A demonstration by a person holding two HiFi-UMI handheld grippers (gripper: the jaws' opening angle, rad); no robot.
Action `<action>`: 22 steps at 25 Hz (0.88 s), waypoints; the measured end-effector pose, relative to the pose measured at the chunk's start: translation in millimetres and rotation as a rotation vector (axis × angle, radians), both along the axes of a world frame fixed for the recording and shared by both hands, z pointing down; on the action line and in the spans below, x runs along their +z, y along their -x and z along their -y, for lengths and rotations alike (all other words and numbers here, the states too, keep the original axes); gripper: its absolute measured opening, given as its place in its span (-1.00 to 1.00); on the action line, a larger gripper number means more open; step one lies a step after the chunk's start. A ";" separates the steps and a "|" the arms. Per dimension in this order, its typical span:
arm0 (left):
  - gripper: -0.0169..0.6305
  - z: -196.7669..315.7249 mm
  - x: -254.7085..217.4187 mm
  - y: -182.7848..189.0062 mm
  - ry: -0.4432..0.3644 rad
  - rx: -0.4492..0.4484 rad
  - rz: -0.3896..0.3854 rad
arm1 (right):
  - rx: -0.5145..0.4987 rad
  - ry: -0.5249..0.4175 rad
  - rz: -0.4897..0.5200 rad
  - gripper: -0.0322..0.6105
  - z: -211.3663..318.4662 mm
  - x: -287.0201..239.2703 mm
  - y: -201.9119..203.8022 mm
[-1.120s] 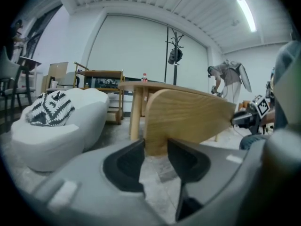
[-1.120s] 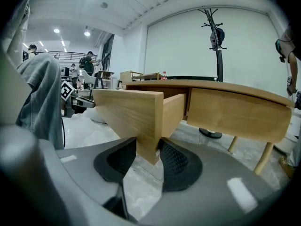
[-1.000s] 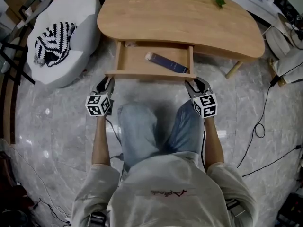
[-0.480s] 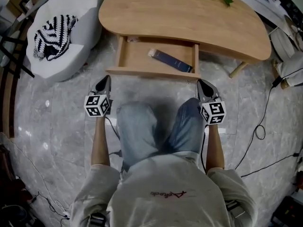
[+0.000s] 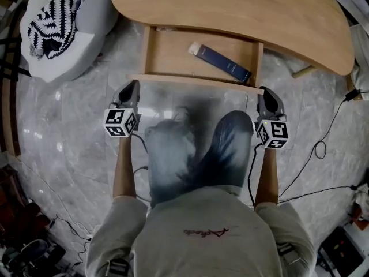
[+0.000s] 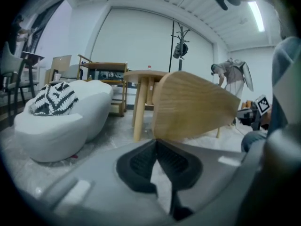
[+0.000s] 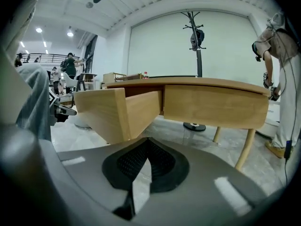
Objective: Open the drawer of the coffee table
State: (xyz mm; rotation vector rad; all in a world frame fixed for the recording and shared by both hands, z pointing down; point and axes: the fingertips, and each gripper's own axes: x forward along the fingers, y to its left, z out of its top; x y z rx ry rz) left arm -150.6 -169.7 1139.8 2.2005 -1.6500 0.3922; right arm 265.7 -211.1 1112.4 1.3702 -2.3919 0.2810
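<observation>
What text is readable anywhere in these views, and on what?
Shirt logo: red script, too blurred to read.
Dark blue book in the drawer: any print is too small to read.
Marker cubes: black-and-white code squares, no letters.
Nothing else is readable.

The coffee table (image 5: 230, 7), light wood with a rounded oblong top, stands with its drawer (image 5: 167, 53) pulled well out from under the near long edge, toward the top's left end. The drawer is a shallow open box of the same pale wood, level, its plain front panel parallel to that edge. One tapered leg (image 5: 301, 72) shows under the right end.
</observation>
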 end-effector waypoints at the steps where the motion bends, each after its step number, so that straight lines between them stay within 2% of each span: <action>1: -0.94 0.7 4.1 -0.7 0.023 -0.001 -0.005 | 0.007 0.024 -0.008 -0.88 2.7 4.0 0.0; 7: -0.94 7.8 13.1 -6.9 0.170 -0.016 -0.036 | 0.045 0.181 -0.057 -0.88 3.1 14.0 1.9; 12: -0.94 4.7 -6.6 -17.5 0.277 0.004 -0.052 | 0.078 0.282 -0.070 -0.88 -6.5 -10.6 6.2; 17: -0.94 -1.1 -67.5 -23.8 0.308 -0.013 -0.088 | 0.070 0.340 -0.070 -0.89 -14.1 -67.4 13.3; 22: -0.94 -12.2 -158.5 -29.4 0.329 -0.005 -0.099 | 0.055 0.352 -0.056 -0.89 -19.5 -161.1 26.0</action>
